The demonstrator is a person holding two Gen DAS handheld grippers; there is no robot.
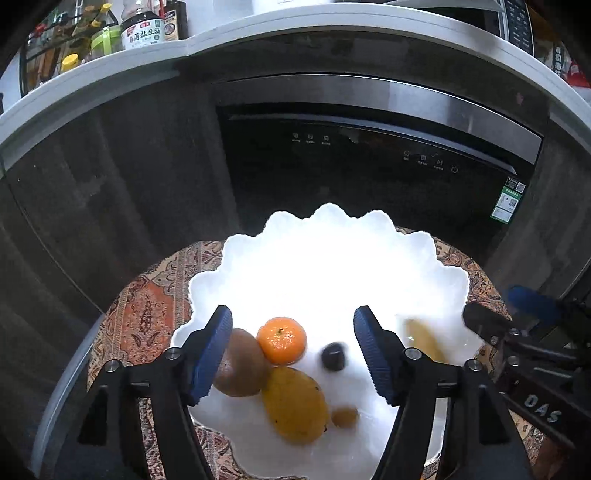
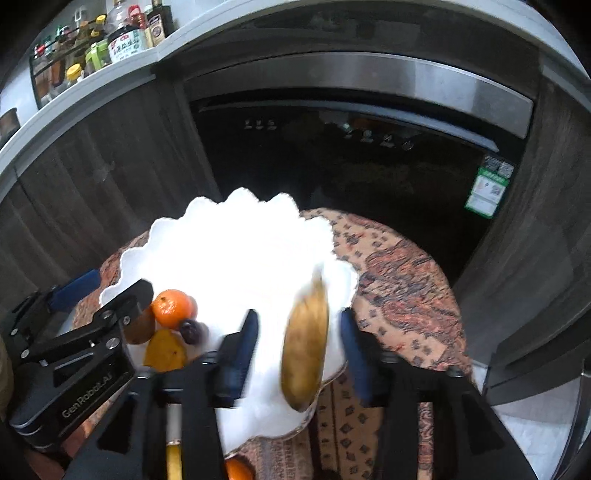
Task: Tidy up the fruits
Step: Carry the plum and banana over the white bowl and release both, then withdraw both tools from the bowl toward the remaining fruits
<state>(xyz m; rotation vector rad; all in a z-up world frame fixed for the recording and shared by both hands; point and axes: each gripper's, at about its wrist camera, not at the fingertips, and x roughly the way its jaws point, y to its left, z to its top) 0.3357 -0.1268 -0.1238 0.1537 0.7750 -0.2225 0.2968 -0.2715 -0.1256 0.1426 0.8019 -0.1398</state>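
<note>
A white scalloped plate [image 1: 325,258] sits on a round table with a patterned cloth. On it lie a kiwi [image 1: 240,363], a mandarin [image 1: 281,339], a yellow-orange fruit [image 1: 295,404], a dark grape [image 1: 333,355], a small brown fruit [image 1: 344,416] and a banana [image 1: 424,339]. My left gripper [image 1: 293,350] is open above the fruit pile, holding nothing. My right gripper [image 2: 299,350] is open, with the blurred banana [image 2: 306,350] lying on the plate [image 2: 229,243] between its fingers. The mandarin [image 2: 171,308] and the grape [image 2: 190,330] also show in the right wrist view.
The patterned cloth [image 2: 399,291] covers the table. A dark built-in appliance [image 1: 369,166] stands behind it, under a white counter [image 1: 110,77] with bottles [image 1: 142,27]. Another orange fruit [image 2: 238,470] and a yellow item [image 2: 173,459] lie below the plate's near edge.
</note>
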